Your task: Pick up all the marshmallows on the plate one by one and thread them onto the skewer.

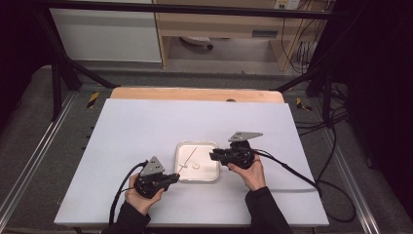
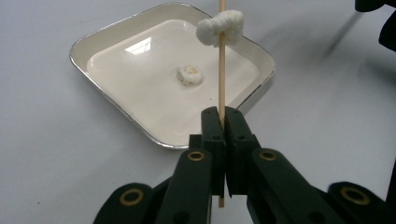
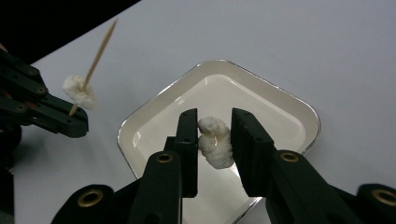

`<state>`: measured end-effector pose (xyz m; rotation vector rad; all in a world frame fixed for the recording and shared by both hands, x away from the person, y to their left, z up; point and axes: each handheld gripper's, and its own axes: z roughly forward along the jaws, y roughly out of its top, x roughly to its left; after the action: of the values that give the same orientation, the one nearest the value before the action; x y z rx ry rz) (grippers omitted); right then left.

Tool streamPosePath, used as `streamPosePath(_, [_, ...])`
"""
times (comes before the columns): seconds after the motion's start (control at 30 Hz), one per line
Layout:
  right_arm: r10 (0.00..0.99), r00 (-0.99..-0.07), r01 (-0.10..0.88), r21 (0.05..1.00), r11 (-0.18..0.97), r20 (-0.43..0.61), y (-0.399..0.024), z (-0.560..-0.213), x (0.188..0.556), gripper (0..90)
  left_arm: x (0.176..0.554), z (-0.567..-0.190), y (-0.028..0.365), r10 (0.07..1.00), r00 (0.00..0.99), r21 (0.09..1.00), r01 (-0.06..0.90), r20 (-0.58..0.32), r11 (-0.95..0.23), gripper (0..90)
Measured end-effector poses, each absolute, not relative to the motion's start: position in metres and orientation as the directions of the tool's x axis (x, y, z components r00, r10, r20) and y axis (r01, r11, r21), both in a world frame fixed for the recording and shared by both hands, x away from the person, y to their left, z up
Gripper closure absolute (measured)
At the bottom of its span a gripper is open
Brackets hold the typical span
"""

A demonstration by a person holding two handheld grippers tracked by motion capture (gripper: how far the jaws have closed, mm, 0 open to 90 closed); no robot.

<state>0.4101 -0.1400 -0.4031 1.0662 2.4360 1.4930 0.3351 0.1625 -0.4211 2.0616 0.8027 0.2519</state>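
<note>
Right gripper [image 3: 214, 144] clamps a white puffed piece [image 3: 215, 142] above the square white metal-rimmed tray [image 3: 299, 109] near the desk's front edge. Misalign it and the thin wooden skewer [image 2: 222, 74], pinched in your left gripper [image 2: 223, 135], may split it.

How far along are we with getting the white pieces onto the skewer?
Done: one white piece already sits threaded on the wooden skewer, which the left tongs clamp upright. In hand: the right tongs grip a second piece above the tray. Left: that piece is not yet on the skewer, and in the left gripper view a third piece lies in the tray.
</note>
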Motion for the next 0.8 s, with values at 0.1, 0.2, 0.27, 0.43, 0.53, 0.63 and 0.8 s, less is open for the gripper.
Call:
streamPosePath(0.1, [0.593, -0.750, 0.511, 0.826, 0.238, 0.293, -0.148, -0.398, 0.406, 73.2, 0.335, -0.421, 0.162, 0.623, 0.774, 0.800, 0.444, -0.115, -0.404, 88.0])
streamPosePath(0.2, [0.587, -0.750, 0.506, 0.835, 0.215, 0.303, -0.154, -0.394, 0.402, 73.1, 0.334, -0.421, 0.161, 0.620, 0.777, 0.801, 0.441, -0.115, -0.405, 88.0])
streamPosePath(0.27, [0.579, -0.752, 0.506, 0.839, 0.200, 0.315, -0.157, -0.391, 0.400, 73.1, 0.334, -0.421, 0.160, 0.618, 0.778, 0.800, 0.440, -0.114, -0.407, 88.0])
streamPosePath(0.43, [0.567, -0.751, 0.507, 0.846, 0.165, 0.339, -0.163, -0.384, 0.396, 73.1, 0.333, -0.422, 0.159, 0.615, 0.781, 0.798, 0.439, -0.112, -0.412, 88.0])
streamPosePath(0.53, [0.559, -0.750, 0.507, 0.851, 0.141, 0.355, -0.166, -0.379, 0.395, 73.3, 0.333, -0.422, 0.158, 0.614, 0.782, 0.798, 0.439, -0.112, -0.413, 88.0])
streamPosePath(0.63, [0.553, -0.750, 0.504, 0.855, 0.120, 0.364, -0.168, -0.375, 0.394, 73.4, 0.333, -0.422, 0.158, 0.611, 0.784, 0.799, 0.436, -0.112, -0.414, 88.0])
streamPosePath(0.8, [0.545, -0.752, 0.498, 0.861, 0.103, 0.370, -0.170, -0.368, 0.394, 73.5, 0.332, -0.422, 0.158, 0.609, 0.785, 0.799, 0.435, -0.112, -0.414, 88.0])
